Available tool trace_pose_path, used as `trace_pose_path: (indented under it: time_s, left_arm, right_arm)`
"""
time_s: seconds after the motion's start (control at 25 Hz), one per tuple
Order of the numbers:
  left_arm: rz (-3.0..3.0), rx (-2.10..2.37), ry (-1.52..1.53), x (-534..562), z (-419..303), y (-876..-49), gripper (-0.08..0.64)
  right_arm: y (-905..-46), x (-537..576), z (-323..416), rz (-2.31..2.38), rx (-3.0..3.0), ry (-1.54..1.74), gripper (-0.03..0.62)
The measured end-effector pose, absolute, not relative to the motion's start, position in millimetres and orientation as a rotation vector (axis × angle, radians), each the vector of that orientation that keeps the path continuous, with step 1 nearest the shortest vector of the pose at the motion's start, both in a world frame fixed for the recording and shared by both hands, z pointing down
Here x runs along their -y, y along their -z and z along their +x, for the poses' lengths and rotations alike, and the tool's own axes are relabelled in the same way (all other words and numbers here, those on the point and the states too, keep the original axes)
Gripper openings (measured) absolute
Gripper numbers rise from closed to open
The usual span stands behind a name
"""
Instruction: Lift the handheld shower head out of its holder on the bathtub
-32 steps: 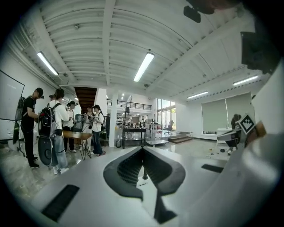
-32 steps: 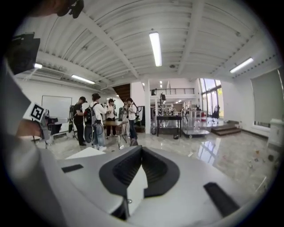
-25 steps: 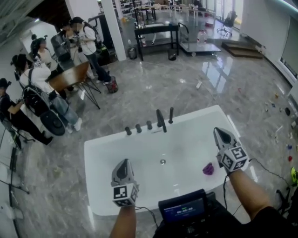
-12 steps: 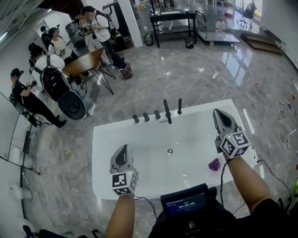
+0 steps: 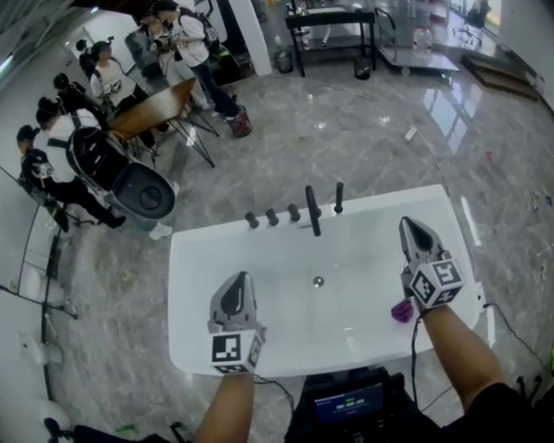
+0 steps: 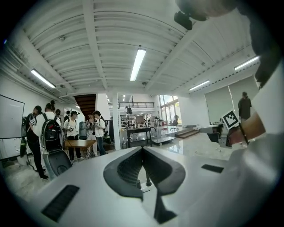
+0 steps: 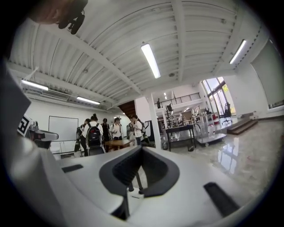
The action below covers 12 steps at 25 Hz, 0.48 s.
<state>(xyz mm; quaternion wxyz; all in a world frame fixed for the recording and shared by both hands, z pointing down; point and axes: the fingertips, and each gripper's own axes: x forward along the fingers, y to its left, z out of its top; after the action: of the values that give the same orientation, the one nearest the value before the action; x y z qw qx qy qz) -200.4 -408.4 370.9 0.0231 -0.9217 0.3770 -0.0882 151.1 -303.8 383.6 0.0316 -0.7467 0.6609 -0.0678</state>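
Observation:
A white bathtub [image 5: 195, 260] lies below me, with black fittings along its far rim. Among them a slim black handheld shower head [image 5: 338, 197] stands upright in its holder, right of the long spout [image 5: 312, 210] and three knobs [image 5: 272, 216]. My left gripper [image 5: 240, 284] hovers over the tub's near left part, shut and empty. My right gripper [image 5: 408, 228] hangs over the tub's right side, also shut and holding nothing. Both point toward the fittings and are well short of them. In each gripper view the jaws meet, left gripper [image 6: 142, 150] and right gripper [image 7: 141, 148].
A small purple thing [image 5: 402, 310] lies in the tub near the right wrist, and the drain [image 5: 318, 281] sits mid-tub. Several people [image 5: 95, 78] stand around a wooden table [image 5: 156, 104] at far left. A black rack [image 5: 333, 22] stands at the back on the marble floor.
The tub has slid a little right and nearer in the head view. Both grippers have edged forward over it, the right one sinking slightly. Both stay shut.

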Motion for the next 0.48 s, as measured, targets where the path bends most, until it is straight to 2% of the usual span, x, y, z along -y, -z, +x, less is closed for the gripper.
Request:
trace_pose_path:
  time_s: [0.48]
  left_arm:
    - [-2.893,-1.098,0.369,472.7,-150.9,-425.6,0.008]
  right_arm:
    - [-435.5,362.6,185.7,-2.355,-2.136,0.175,0.002]
